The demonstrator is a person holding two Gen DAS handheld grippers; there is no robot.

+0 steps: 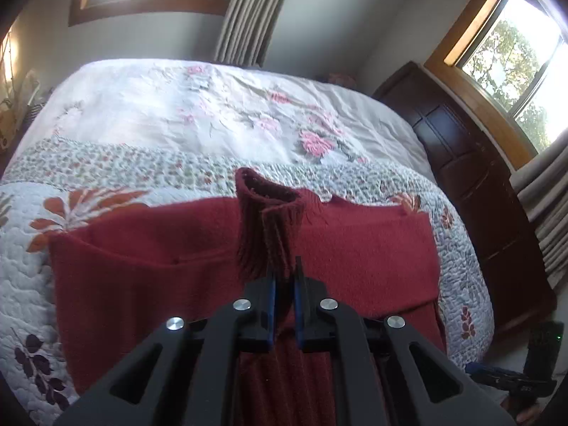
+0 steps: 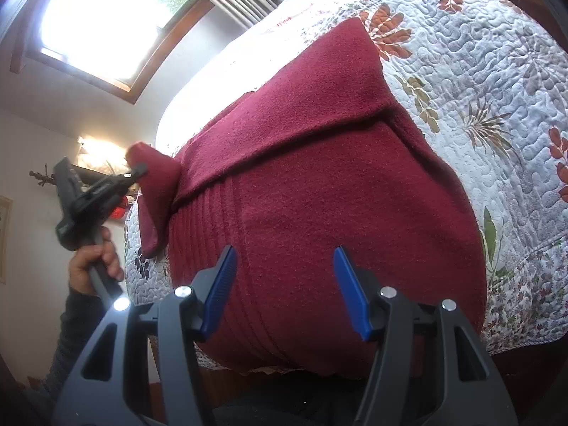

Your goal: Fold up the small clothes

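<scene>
- Sweater of dark red knit wool point(image 1: 149, 269) lies spread on the quilted floral bedspread point(image 1: 177, 124)
- Left gripper point(image 1: 284, 277) pinches its ribbed cuff point(image 1: 266, 220), lifted above the sweater
- Right gripper point(image 2: 284, 277) spread wide over the sweater's hem

Dark red sweater point(image 2: 319, 177), floral quilt point(image 2: 479, 88)

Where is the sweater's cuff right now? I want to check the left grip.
In the left wrist view, the cuff is centre frame, pinched by the left gripper above the red sweater.
</scene>
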